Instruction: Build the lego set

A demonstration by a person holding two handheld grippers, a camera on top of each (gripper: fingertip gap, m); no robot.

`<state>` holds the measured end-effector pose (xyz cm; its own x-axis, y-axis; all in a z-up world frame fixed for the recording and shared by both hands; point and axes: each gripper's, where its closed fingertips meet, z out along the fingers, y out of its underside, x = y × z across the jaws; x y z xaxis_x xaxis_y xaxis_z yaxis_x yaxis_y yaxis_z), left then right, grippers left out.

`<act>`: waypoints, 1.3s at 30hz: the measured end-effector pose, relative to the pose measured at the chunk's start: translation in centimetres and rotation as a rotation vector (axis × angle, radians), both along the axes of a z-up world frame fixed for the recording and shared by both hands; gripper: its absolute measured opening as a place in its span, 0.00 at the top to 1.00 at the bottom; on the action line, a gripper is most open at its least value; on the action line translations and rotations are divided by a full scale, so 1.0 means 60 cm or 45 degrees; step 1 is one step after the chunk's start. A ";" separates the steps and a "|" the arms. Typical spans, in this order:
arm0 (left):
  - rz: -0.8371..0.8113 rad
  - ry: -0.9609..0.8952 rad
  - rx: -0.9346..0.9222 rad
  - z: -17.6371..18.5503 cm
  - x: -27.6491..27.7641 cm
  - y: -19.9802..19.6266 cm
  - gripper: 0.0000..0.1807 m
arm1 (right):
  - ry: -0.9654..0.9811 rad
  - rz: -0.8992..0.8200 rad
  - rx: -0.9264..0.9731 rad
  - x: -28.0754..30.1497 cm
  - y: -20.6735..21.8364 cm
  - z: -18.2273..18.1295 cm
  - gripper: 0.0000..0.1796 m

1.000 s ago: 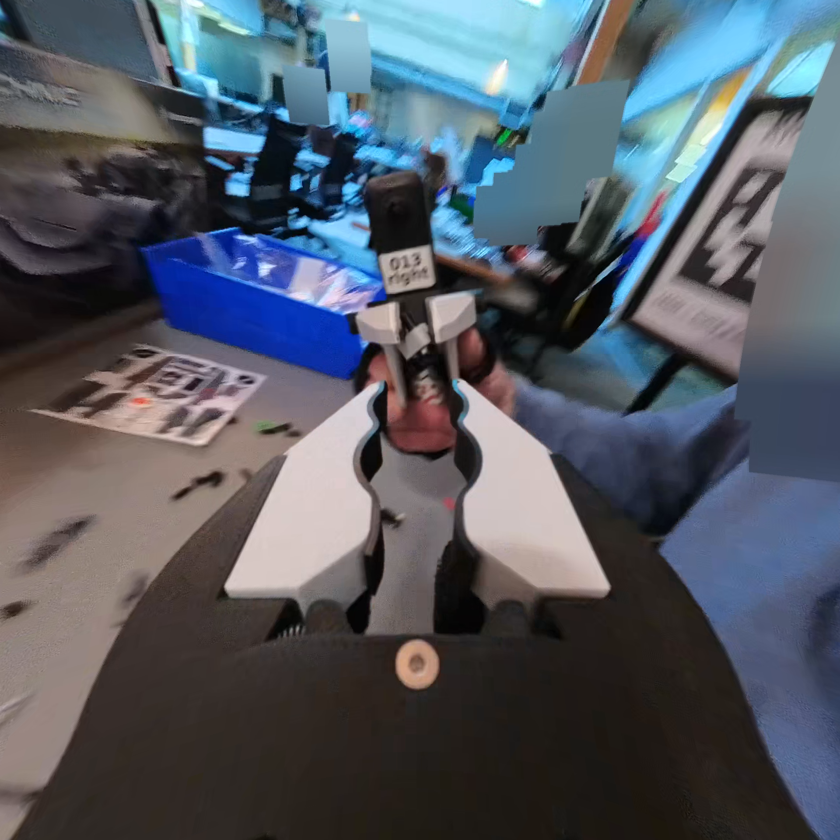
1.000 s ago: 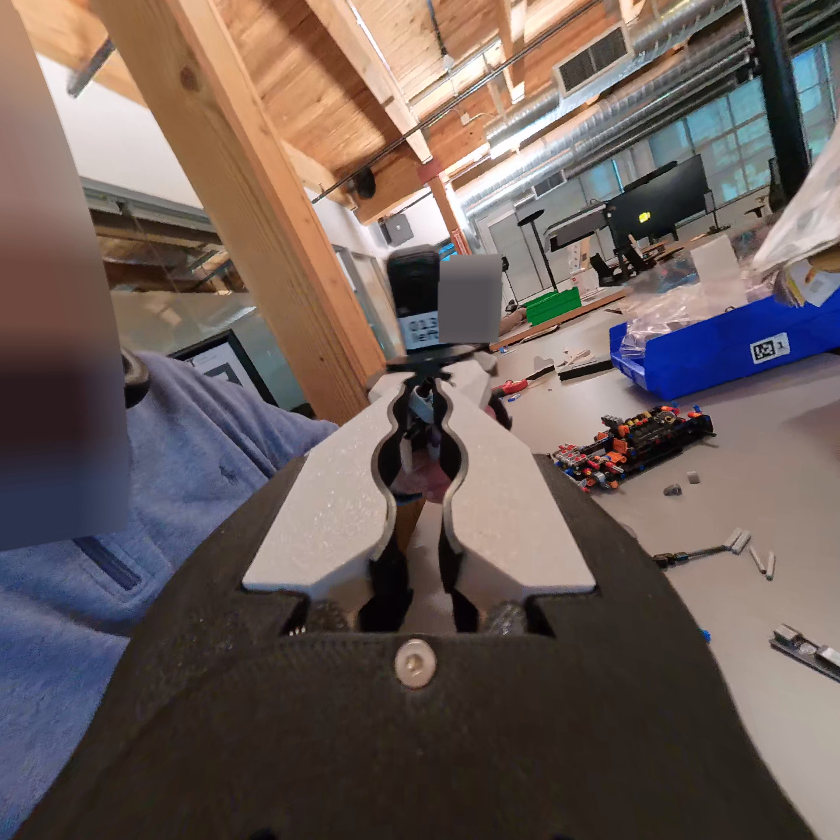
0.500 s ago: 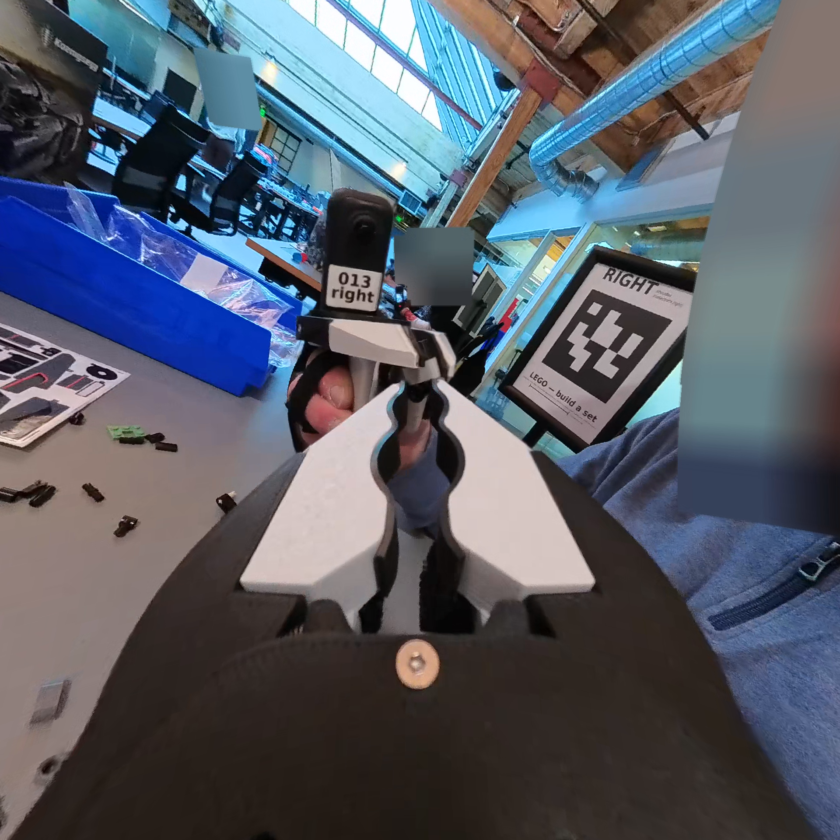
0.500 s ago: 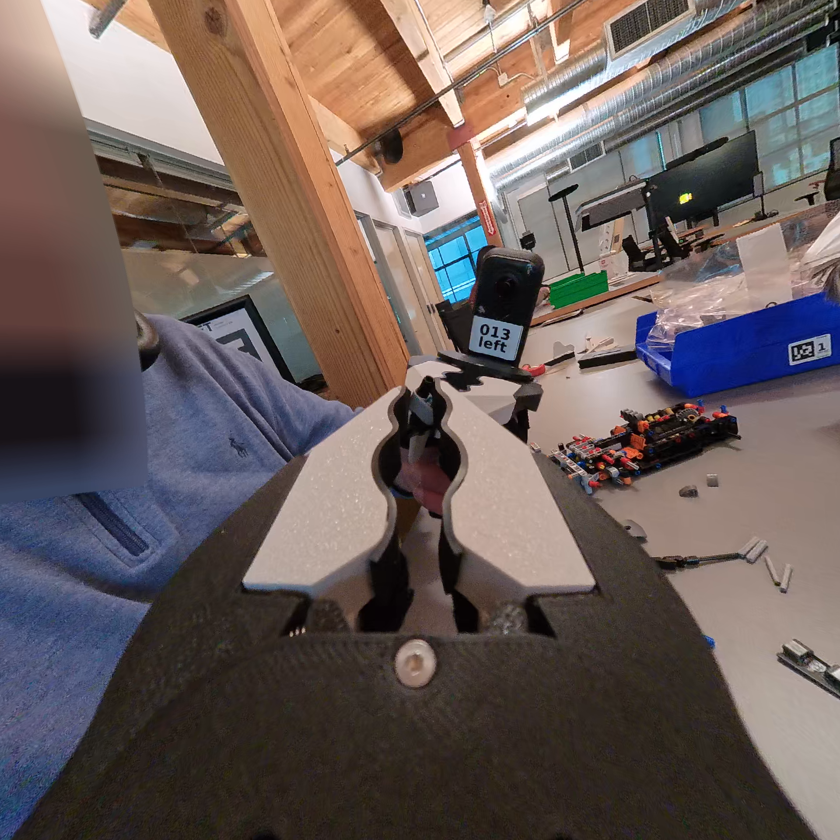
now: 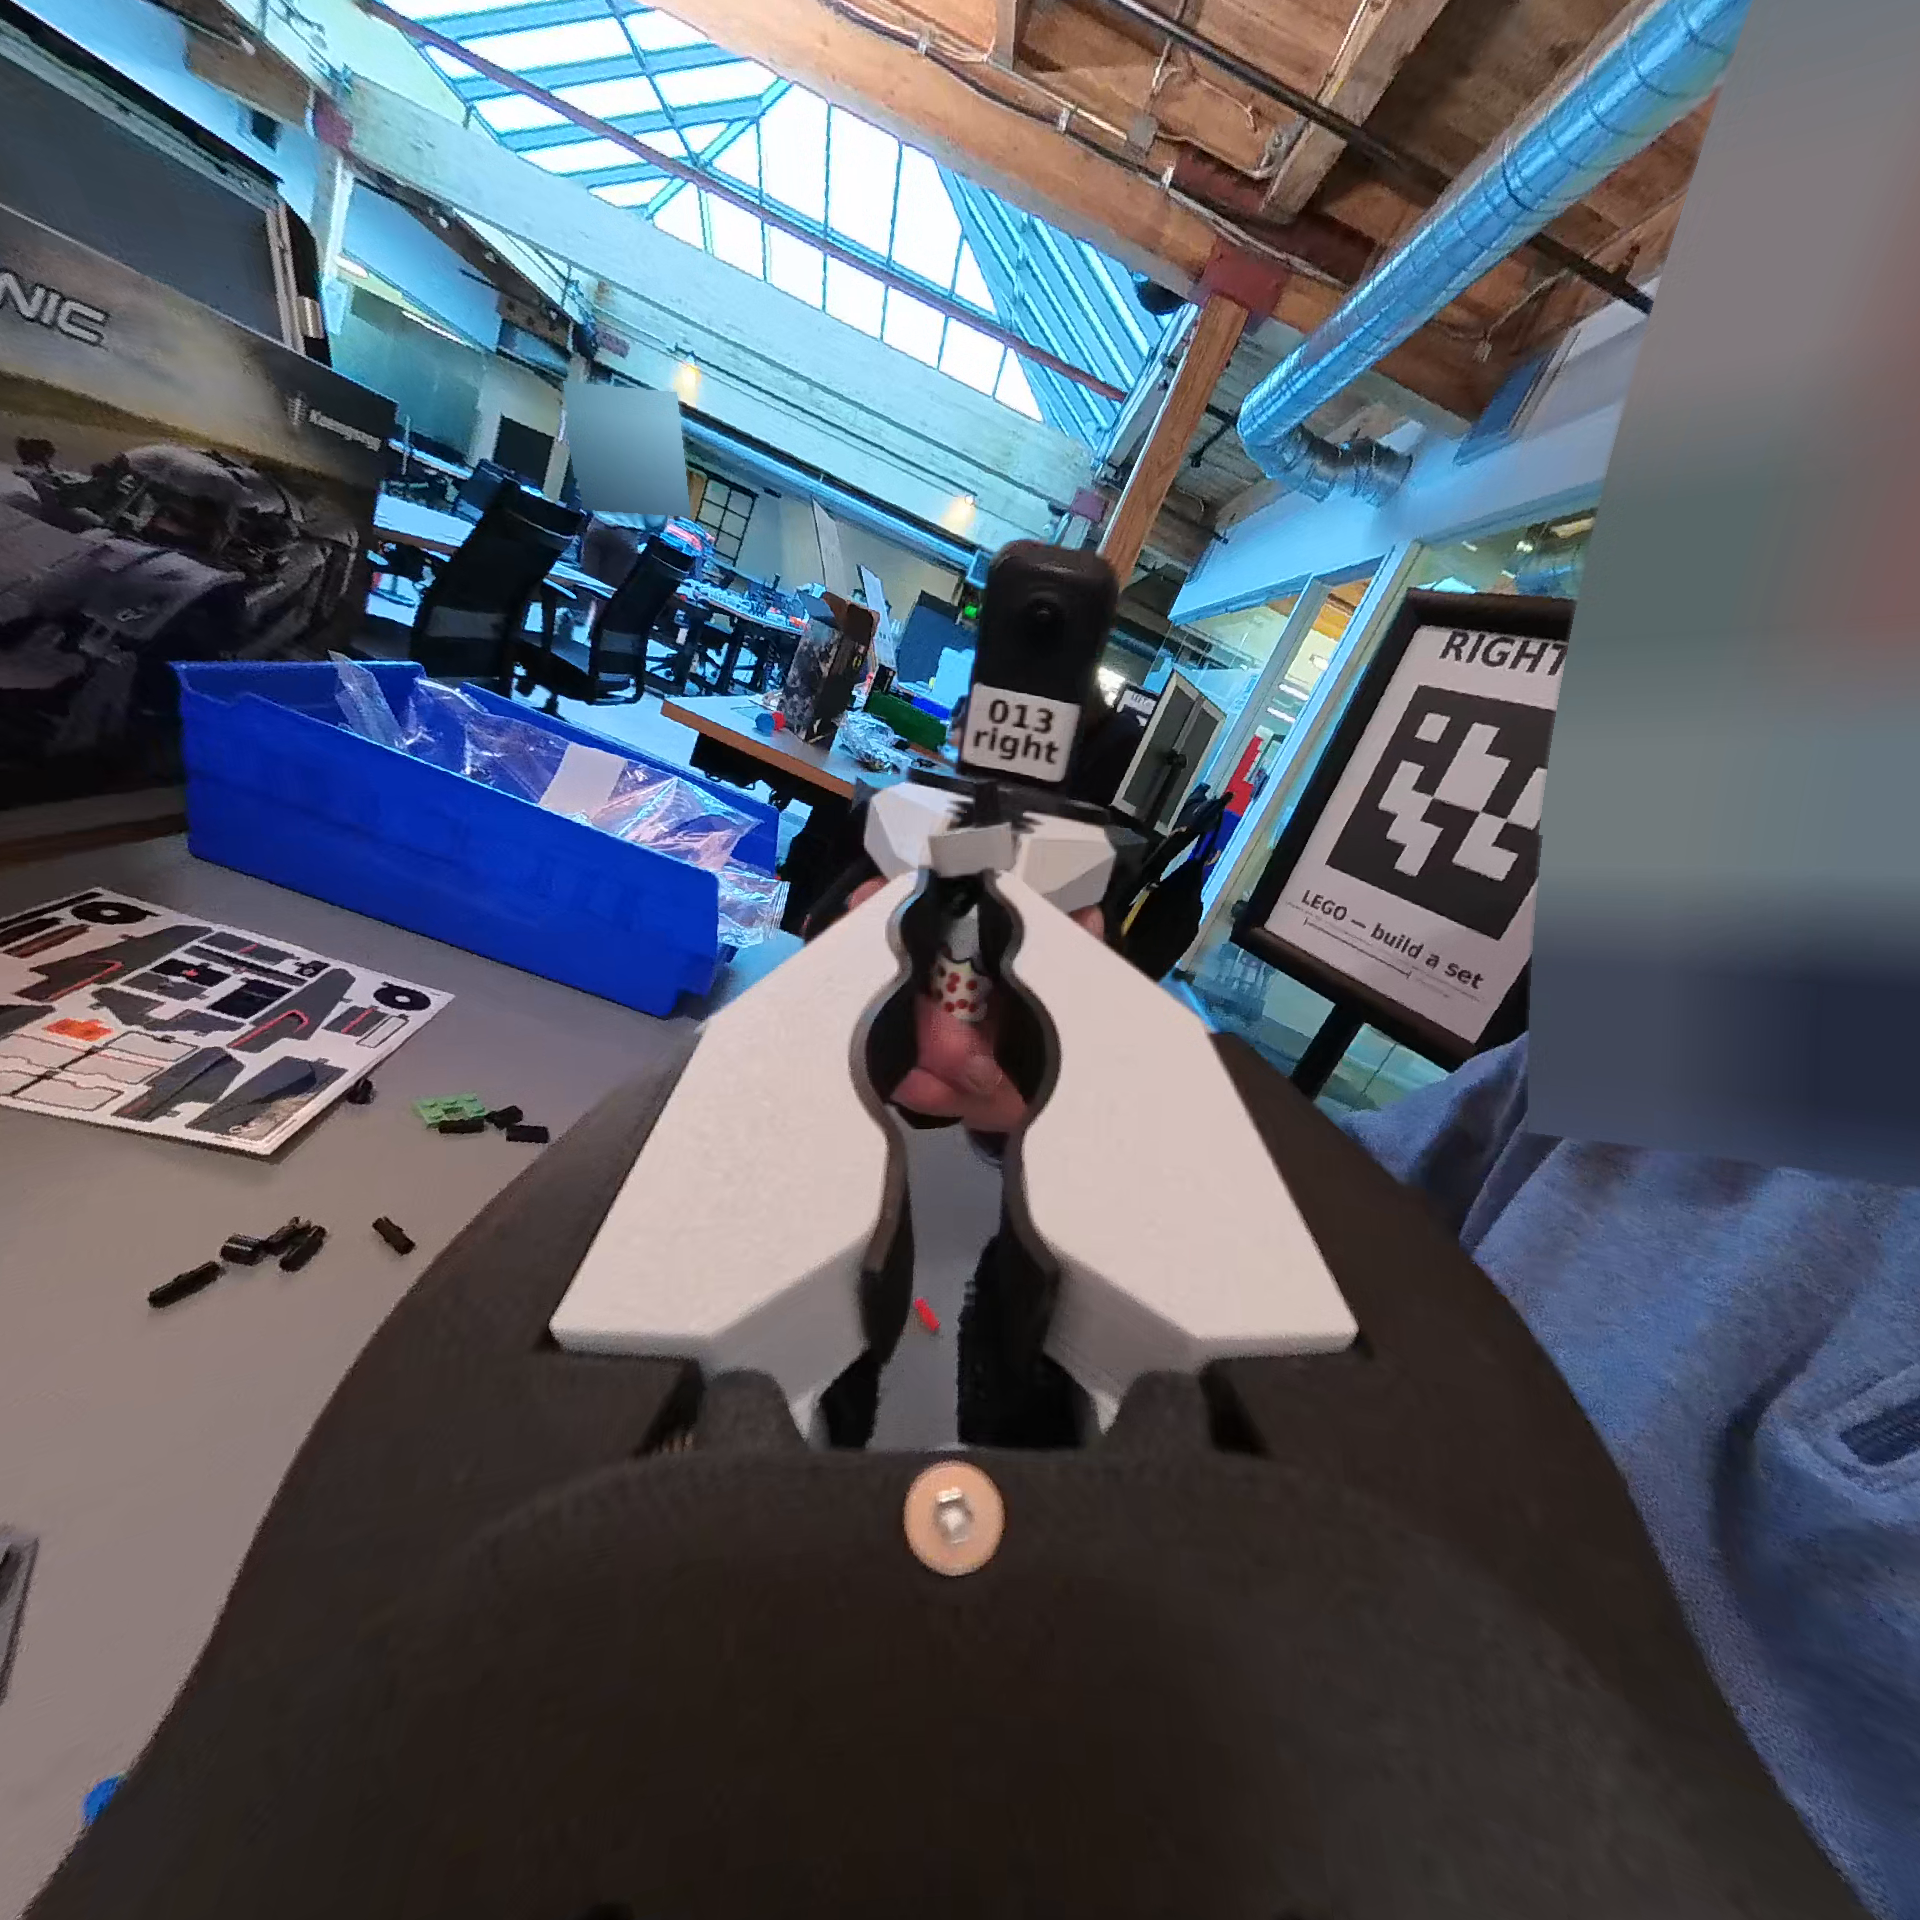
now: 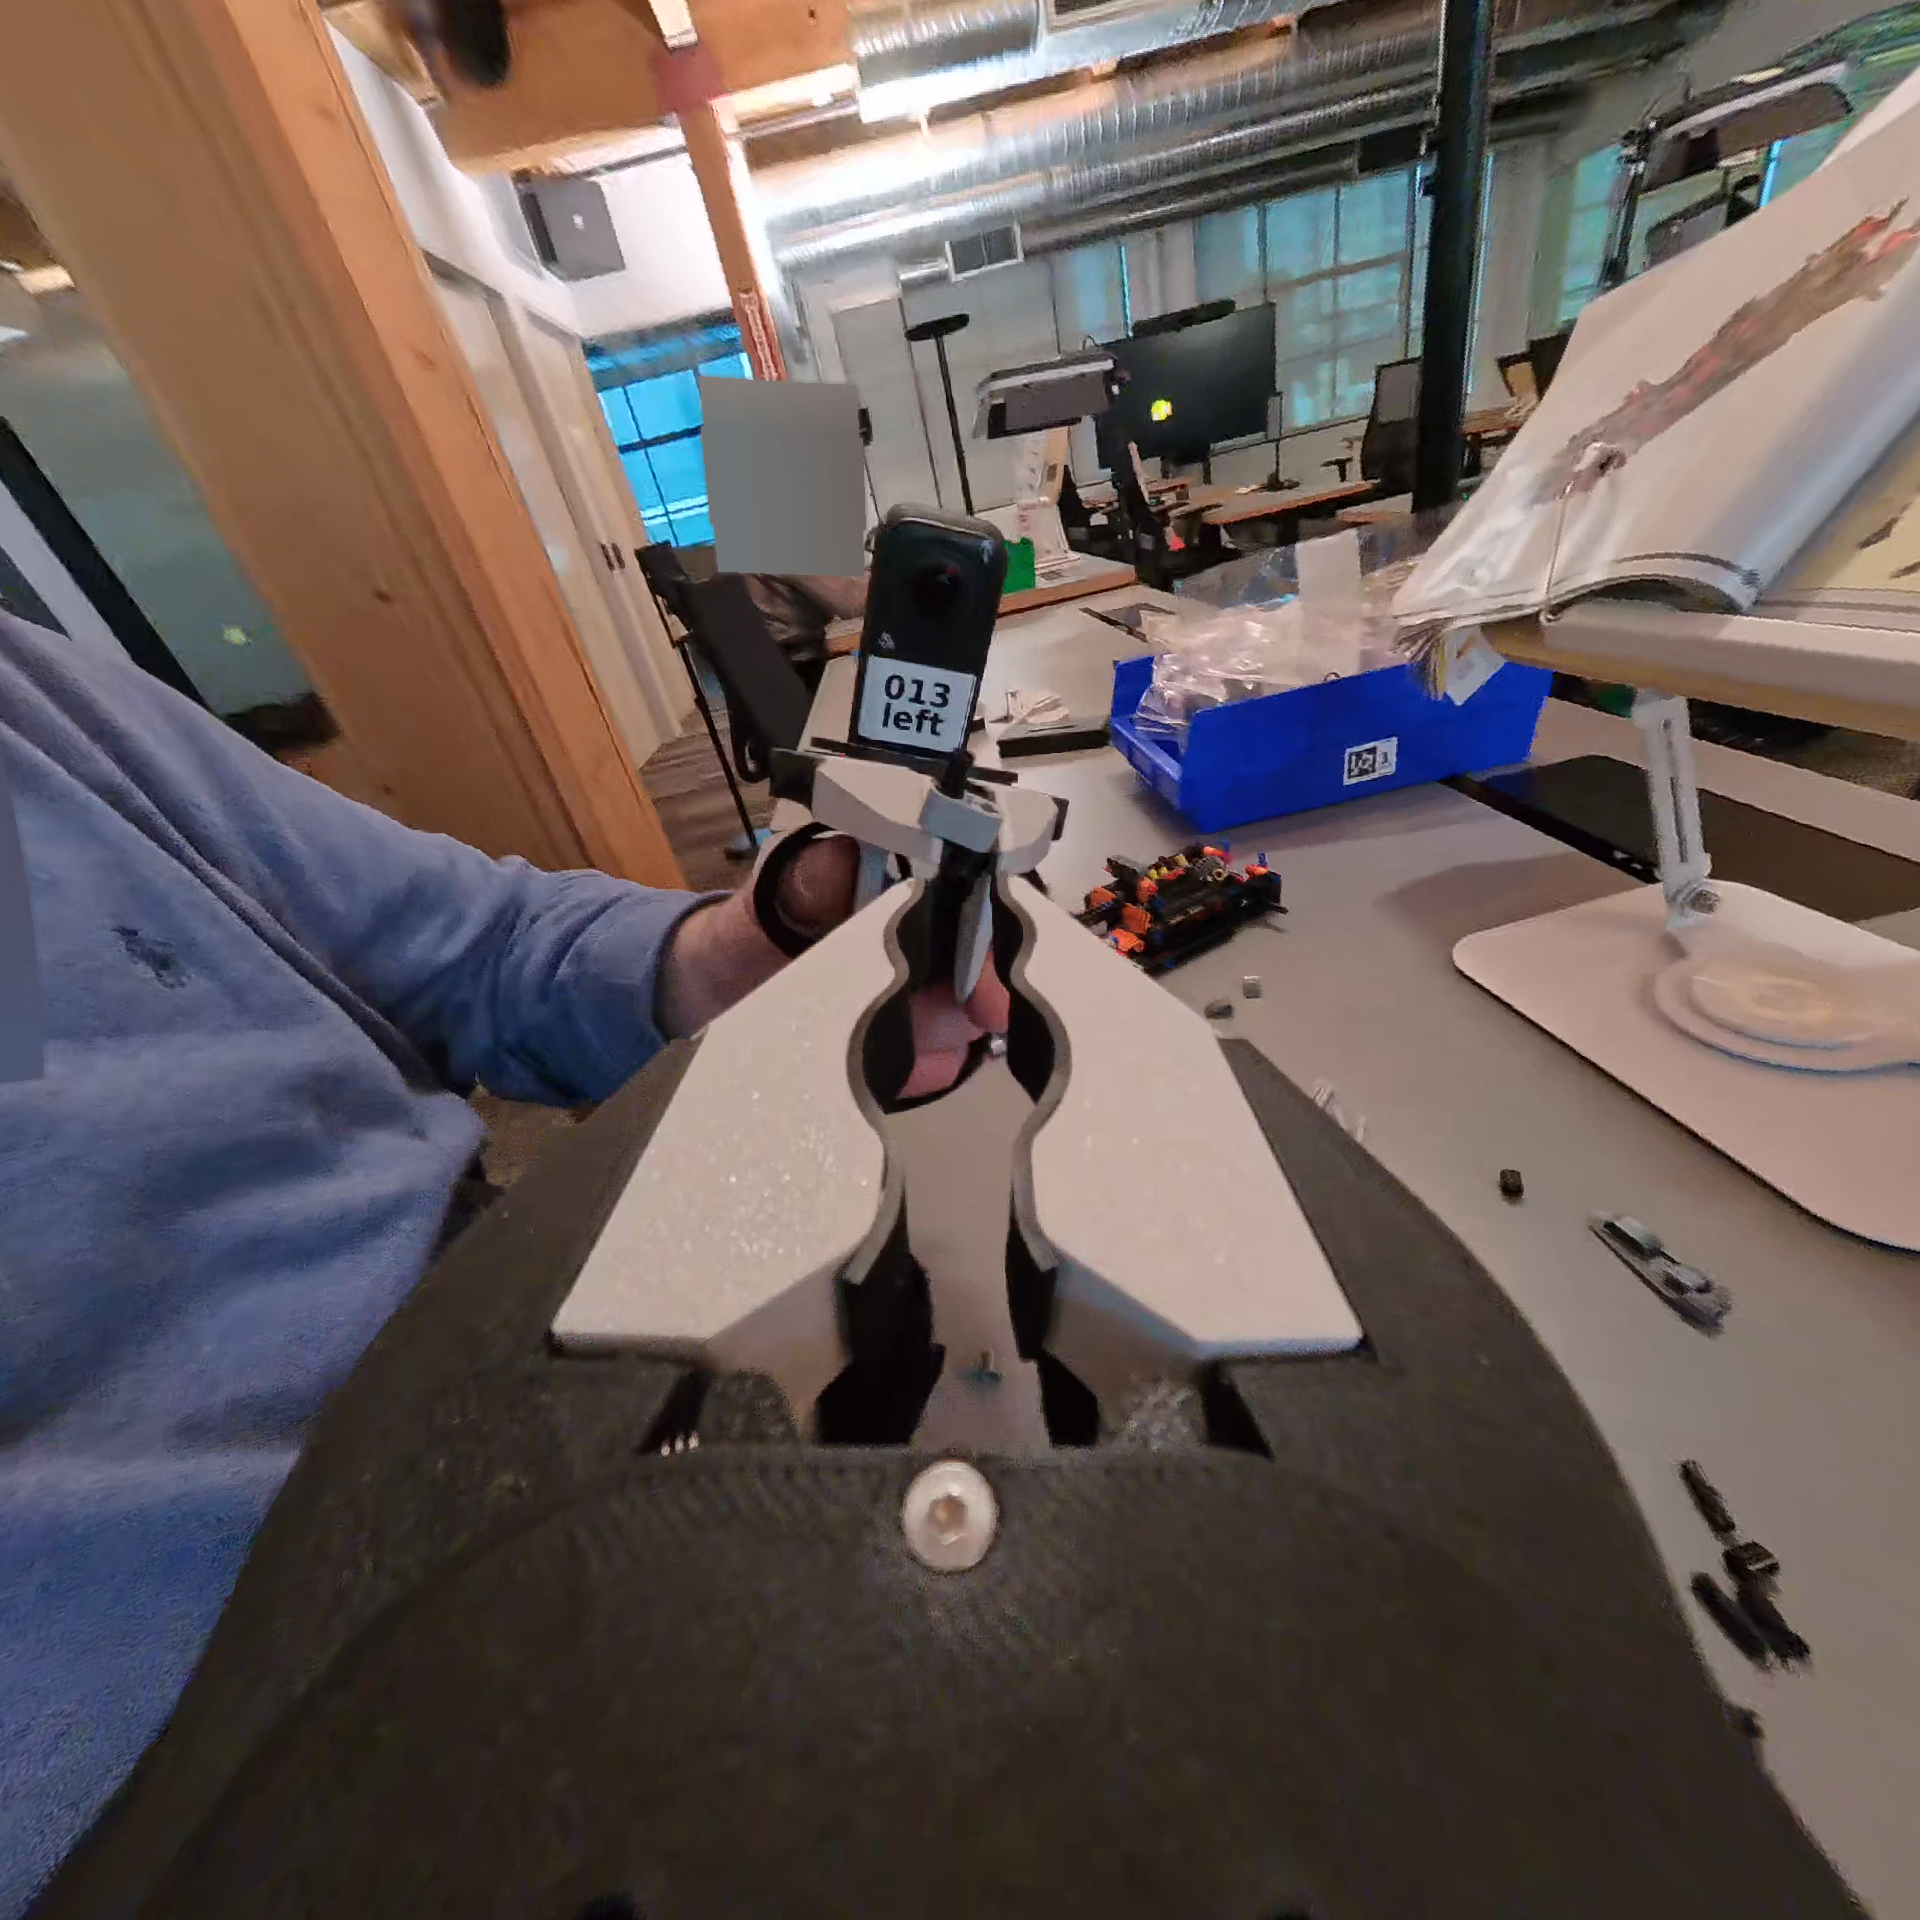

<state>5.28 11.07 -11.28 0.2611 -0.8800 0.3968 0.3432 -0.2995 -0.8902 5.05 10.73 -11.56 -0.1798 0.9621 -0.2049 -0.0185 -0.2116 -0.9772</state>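
only the right wrist view shows the lego chassis (image 6: 1179, 902).

The two tools are held above the tabletop (image 5: 135, 1351), pointing at each other tip to tip: the left tool (image 5: 954, 914) faces the right tool (image 6: 951, 914). In the left wrist view, a sticker sheet (image 5: 197, 1003) lies on the tabletop to the left, with a storage bin (image 5: 436, 821) behind it holding plastic bags (image 5: 623, 790); small loose pieces (image 5: 265, 1247) lie in front of the sheet. In the right wrist view, a partly built lego model (image 6: 1179, 902) sits right of the tools, a second bin (image 6: 1320, 738) behind it, and a booklet stand (image 6: 1714, 997) further right, carrying an open instruction booklet (image 6: 1704, 447)
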 end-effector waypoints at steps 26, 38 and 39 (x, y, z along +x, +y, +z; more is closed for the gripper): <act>0.072 0.006 0.088 0.006 -0.010 0.013 0.97 | 0.040 -0.111 0.026 -0.015 0.014 0.007 0.99; 0.085 -0.060 0.074 0.012 -0.033 0.025 0.93 | 0.052 -0.164 0.067 -0.023 0.031 0.011 0.99; 0.089 -0.063 0.075 0.012 -0.034 0.026 0.93 | 0.049 -0.167 0.072 -0.023 0.032 0.011 0.99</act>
